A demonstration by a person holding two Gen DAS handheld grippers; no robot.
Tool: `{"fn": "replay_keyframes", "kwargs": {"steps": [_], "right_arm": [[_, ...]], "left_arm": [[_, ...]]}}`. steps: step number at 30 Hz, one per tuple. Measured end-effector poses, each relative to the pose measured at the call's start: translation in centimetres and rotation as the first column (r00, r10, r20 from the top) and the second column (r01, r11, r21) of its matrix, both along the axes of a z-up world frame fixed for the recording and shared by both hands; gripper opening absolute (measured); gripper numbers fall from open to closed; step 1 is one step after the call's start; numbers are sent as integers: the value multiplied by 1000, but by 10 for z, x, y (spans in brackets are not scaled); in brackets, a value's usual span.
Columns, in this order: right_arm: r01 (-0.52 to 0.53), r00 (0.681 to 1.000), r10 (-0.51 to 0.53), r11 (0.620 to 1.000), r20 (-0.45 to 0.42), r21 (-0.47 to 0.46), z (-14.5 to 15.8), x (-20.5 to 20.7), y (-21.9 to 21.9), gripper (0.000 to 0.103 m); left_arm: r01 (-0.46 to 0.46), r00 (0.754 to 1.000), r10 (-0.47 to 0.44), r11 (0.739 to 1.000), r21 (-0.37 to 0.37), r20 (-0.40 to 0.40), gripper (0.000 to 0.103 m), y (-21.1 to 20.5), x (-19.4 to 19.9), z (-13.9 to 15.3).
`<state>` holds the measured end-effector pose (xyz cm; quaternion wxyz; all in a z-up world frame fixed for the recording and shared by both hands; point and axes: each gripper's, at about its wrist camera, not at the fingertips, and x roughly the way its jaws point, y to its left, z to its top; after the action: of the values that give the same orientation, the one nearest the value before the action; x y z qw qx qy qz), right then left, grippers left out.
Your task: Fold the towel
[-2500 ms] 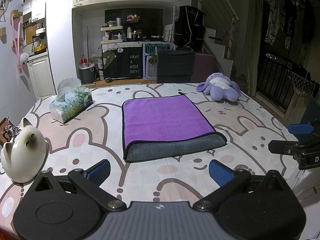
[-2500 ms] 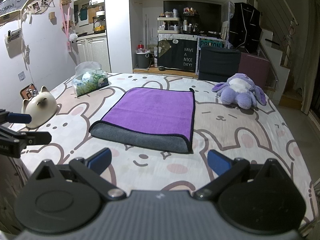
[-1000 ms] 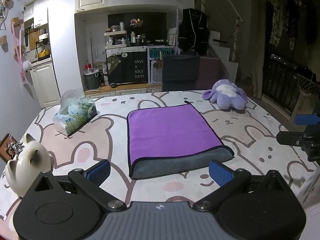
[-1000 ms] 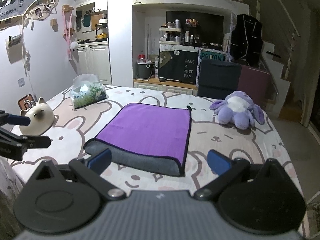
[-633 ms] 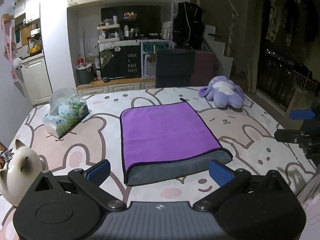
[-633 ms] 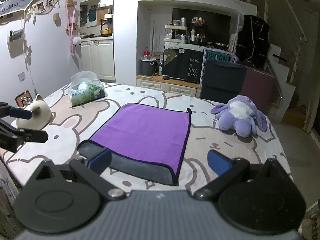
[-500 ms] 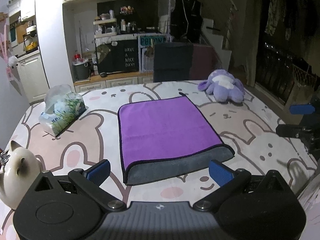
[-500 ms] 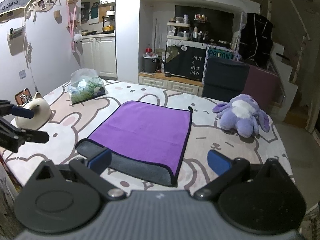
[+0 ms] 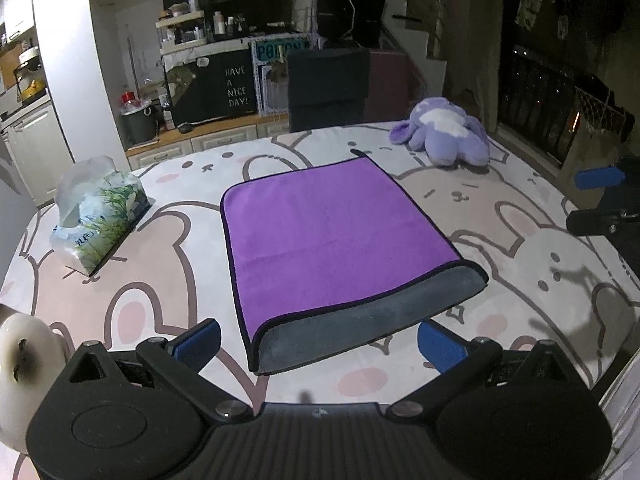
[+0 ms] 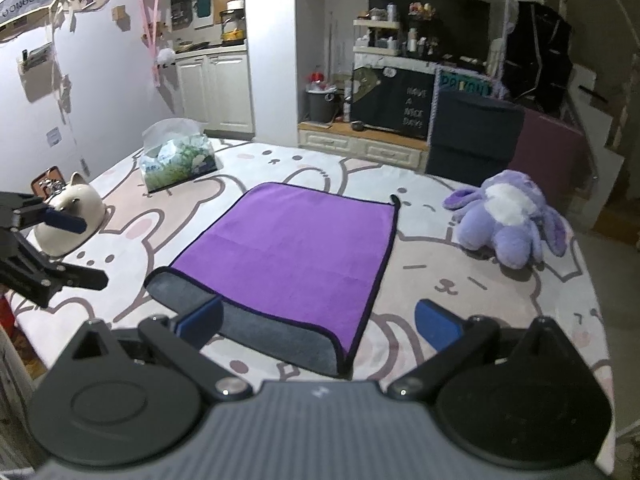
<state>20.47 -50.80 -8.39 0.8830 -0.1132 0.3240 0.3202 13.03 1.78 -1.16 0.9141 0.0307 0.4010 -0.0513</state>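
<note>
Since the earlier frames both grippers have drifted a little nearer the towel point(image 9: 336, 236), which itself has not shifted. It lies flat mid-table on the bunny-print cloth point(image 9: 532, 240), apparently folded once already, purple face up with a grey band showing along the near edge. The left gripper point(image 9: 318, 340) and right gripper point(image 10: 318, 324) both stand wide open and hold nothing. The towel looks soft, light and limp, so it will sag when lifted; the near corners of the grey band seem the best place to pinch.
</note>
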Motion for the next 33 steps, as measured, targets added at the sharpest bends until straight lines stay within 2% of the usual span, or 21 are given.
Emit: {"fn": "replay_keyframes", "kwargs": {"steps": [4, 13, 19, 23, 27, 33], "right_arm": [[-26, 998, 28, 999, -56, 36, -4, 15, -2, 103], [-53, 999, 53, 998, -2, 17, -11, 33, -4, 103], [-80, 997, 80, 997, -6, -17, -36, 43, 3, 103], [-92, 996, 92, 995, -17, -45, -55, 49, 12, 103], [-103, 995, 103, 993, -9, -60, -69, 54, 18, 103], [-52, 998, 51, 999, 35, 2, -86, 65, 19, 103]], "left_arm": [[5, 1000, -5, 1000, -7, -4, 103, 8, 9, -8], [42, 999, -43, 999, -30, -27, 103, 22, 26, -33], [55, 998, -56, 997, -50, -23, 103, 34, 35, -50], [42, 998, -45, 995, -89, -35, 103, 47, 43, -61], [35, 999, -34, 994, -101, 7, 103, 55, 45, -70], [75, 997, -75, 987, -143, 5, 103, 66, 54, -83]]}}
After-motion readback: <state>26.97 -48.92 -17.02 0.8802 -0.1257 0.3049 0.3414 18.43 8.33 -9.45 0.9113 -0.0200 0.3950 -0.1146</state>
